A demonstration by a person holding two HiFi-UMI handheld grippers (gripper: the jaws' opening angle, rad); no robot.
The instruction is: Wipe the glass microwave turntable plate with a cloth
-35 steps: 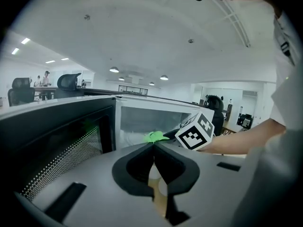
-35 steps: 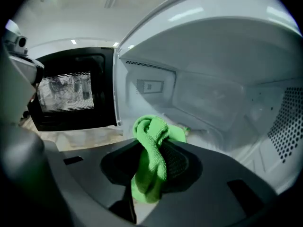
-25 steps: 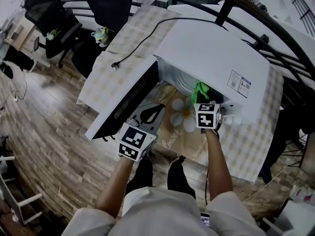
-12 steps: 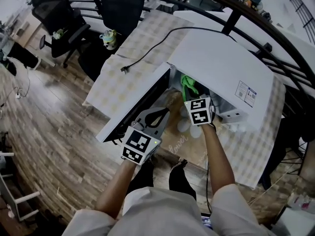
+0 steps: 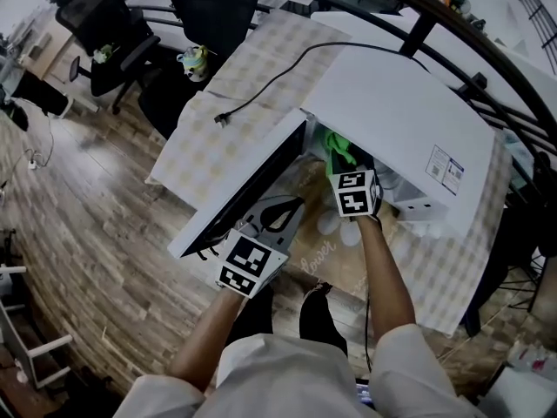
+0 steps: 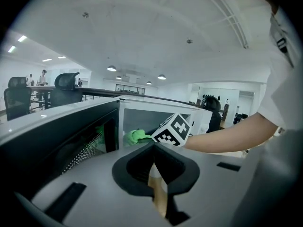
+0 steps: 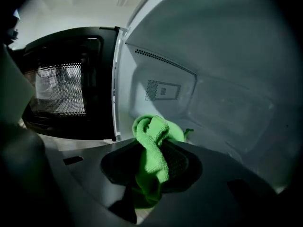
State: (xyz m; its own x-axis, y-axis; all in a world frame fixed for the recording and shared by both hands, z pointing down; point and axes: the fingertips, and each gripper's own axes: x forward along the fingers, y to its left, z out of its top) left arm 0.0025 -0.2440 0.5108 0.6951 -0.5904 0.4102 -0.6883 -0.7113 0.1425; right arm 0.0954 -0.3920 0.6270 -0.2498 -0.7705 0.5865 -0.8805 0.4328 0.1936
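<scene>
Right gripper view: right gripper clamped on bunched bright-green microfibre cloth, centre frame, inside open white microwave oven. Glass turntable plate not visible (probably below the jaws). Left gripper closed, empty, outside. Wiping looks barely begun.

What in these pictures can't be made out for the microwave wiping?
Turntable plate: head view, microwave roof hides it; right gripper view, green cloth and right gripper body block the cavity floor.
Cloth-to-plate contact: cannot tell.
Sticker print: head view, too small.
</scene>
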